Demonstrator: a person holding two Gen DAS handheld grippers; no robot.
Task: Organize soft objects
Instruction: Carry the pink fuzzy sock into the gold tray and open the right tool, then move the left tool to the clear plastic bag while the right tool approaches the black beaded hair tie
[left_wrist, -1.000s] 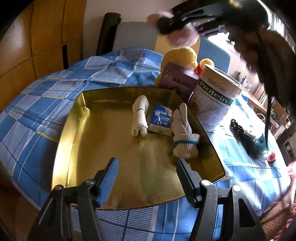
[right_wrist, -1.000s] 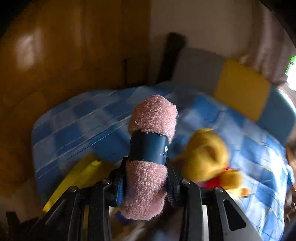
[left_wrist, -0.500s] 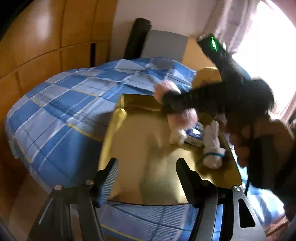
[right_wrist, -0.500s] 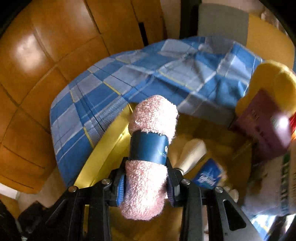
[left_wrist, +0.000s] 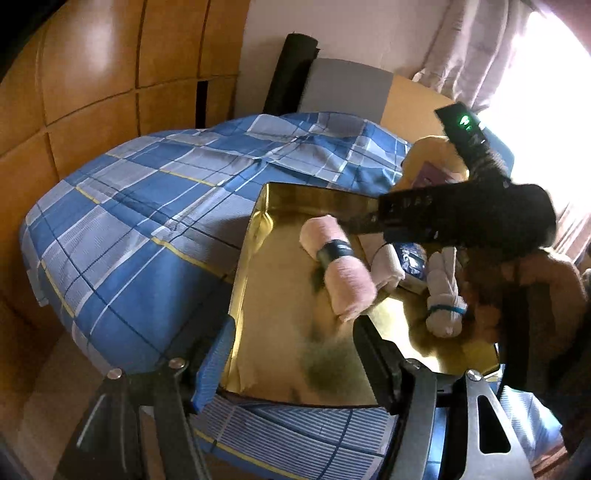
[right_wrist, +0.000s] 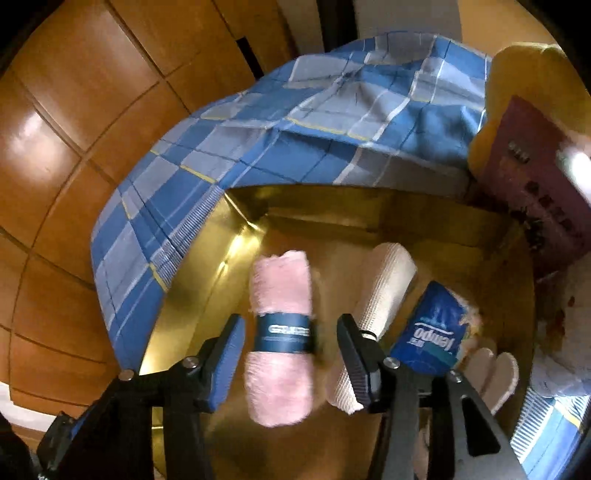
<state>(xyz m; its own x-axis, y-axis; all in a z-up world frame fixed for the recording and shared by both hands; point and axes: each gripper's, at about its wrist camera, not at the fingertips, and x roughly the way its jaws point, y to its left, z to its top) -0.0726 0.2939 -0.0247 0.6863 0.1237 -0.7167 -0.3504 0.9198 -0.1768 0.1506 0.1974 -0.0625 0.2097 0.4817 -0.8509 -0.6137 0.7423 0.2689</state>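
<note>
Only the left view shows the right gripper (left_wrist: 360, 242) angled down over the pink towel (left_wrist: 338, 267); its jaws have just been opening, pads clear; left gripper (left_wrist: 291, 363) gapes empty

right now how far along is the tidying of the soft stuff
Done: a white towel roll, tissue pack and white socks lie in the gold tray. In hand: the right gripper has just been opening around the pink towel roll, letting it go. Left: the yellow plush toy outside the tray.
</note>
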